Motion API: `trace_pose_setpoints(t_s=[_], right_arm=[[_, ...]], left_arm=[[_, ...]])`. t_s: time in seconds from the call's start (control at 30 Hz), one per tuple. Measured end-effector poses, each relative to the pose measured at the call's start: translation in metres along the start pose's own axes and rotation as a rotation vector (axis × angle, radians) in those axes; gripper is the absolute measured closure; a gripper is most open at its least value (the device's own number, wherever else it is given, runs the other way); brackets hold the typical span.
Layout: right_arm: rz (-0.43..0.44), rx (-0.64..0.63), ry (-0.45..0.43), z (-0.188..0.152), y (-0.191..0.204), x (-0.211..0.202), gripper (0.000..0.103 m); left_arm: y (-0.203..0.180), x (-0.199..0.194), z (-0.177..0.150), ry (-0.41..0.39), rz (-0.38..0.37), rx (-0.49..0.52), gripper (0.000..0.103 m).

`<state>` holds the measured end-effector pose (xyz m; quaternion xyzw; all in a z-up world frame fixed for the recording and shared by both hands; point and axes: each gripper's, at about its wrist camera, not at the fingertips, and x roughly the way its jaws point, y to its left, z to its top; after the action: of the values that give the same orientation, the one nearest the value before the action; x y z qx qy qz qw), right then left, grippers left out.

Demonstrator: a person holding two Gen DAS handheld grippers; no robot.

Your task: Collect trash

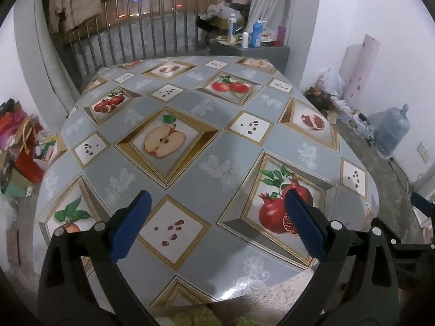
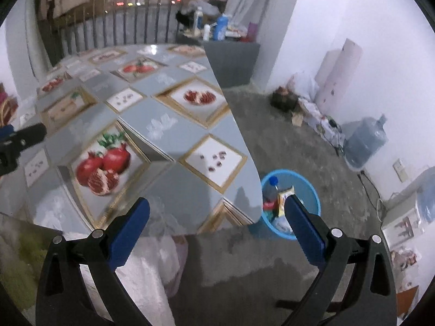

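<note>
The table [image 1: 190, 163], covered in a fruit-print cloth, fills my left view. Beside its right edge, on the floor, stands the blue bin [image 2: 312, 190] holding a bottle [image 2: 270, 188] and wrappers. My left tool [image 1: 217, 222] and right tool [image 2: 217, 222] both gape wide, gripping nothing.
</note>
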<state>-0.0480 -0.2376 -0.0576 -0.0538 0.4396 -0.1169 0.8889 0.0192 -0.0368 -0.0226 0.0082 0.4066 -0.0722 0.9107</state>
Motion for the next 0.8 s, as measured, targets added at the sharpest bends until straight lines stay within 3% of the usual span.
trace_pose_setpoints(t_s=[0.37, 0.8], right_arm=[[-0.041, 0.063, 0.057, -0.009, -0.019, 0.008, 0.007], [-0.057, 0.087, 0.062, -0.009, -0.032, 0.008, 0.007]], left_arm=[[-0.001, 0.01, 0.004, 0.064, 0.052, -0.012, 0.009], [-0.006, 0.01, 0.004, 0.087, 0.05, -0.004, 0.009]])
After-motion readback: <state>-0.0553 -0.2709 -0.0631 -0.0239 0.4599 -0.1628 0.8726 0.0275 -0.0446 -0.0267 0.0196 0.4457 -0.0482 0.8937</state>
